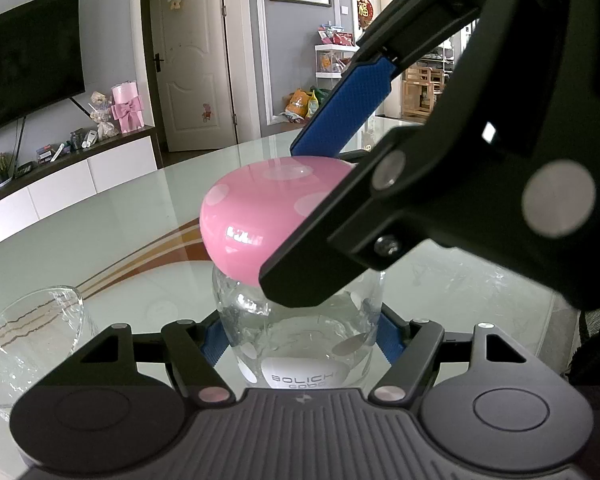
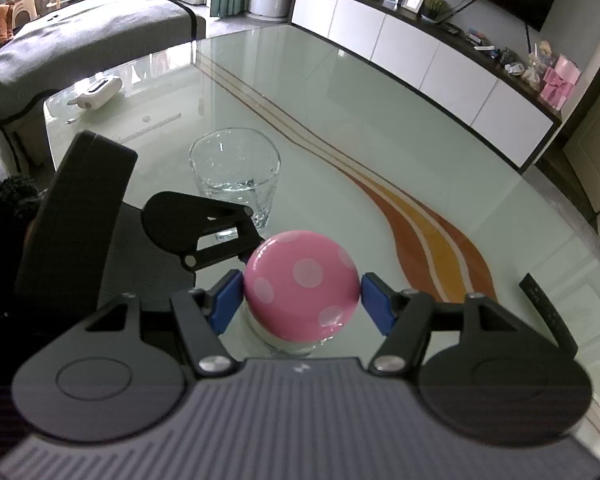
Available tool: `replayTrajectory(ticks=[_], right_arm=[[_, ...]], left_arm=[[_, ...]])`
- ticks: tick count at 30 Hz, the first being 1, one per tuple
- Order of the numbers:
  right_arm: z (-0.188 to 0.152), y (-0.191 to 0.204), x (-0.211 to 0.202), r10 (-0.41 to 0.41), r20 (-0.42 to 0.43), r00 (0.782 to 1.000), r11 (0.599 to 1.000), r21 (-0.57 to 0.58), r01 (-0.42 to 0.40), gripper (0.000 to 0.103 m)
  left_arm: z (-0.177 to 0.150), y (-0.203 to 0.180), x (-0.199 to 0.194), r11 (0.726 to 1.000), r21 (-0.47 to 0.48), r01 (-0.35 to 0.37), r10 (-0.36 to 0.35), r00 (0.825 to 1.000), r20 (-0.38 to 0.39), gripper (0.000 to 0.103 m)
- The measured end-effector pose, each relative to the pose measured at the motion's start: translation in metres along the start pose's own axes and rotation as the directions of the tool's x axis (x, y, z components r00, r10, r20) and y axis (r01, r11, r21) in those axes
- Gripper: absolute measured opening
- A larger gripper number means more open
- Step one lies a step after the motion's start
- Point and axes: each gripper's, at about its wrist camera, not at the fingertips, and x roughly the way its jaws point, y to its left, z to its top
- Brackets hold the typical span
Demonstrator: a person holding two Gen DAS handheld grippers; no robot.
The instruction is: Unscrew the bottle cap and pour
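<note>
A clear glass bottle (image 1: 300, 320) with white dots stands upright on the glass table (image 1: 120, 220). My left gripper (image 1: 300, 340) is shut on its body, a blue pad against each side. The bottle's round pink cap (image 2: 300, 280) with pale dots sits on top. My right gripper (image 2: 301, 300) comes down from above, and both of its blue pads touch the cap's sides. In the left wrist view the right gripper's far blue finger (image 1: 340, 116) lies behind the cap and its near black finger crosses in front. An empty clear drinking glass (image 2: 236, 176) stands just beyond the bottle, also low at the left as the glass (image 1: 28, 344).
A dark remote control (image 2: 548, 312) lies at the table's right edge. A white device (image 2: 98, 90) rests at the far left corner. A grey-covered sofa (image 2: 80, 28) stands behind the table, and a white TV cabinet (image 2: 420, 52) runs along the wall.
</note>
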Motion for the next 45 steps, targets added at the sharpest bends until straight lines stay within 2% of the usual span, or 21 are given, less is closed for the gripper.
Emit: replayTrajectory(ticks=[6,14,29,45], right_arm=[[-0.002,-0.002,-0.001,0.024,0.006,1.000,0.999,-0.049,-0.024,0.065],[0.000,-0.015,-0.001,0.116,0.008,0.993,0.987,-0.117,-0.114,0.065],[0.003,-0.036,0.001,0.281,-0.023,0.960,0.924,-0.264,-0.276,0.065],[0.008,-0.041,0.004,0.337,-0.065,0.939,0.869,-0.363,-0.337,0.065]], left_arm=[[-0.005,-0.003,-0.001,1.000,0.002,0.000,0.000,1.000,0.000,0.075],[-0.005,-0.009,0.000,1.000,0.002,-0.002,0.002,1.000,0.000,0.075],[-0.005,-0.010,-0.001,1.000,0.004,-0.001,0.001,1.000,0.000,0.075],[-0.006,-0.008,0.000,1.000,0.005,0.000,0.000,1.000,0.001,0.075]])
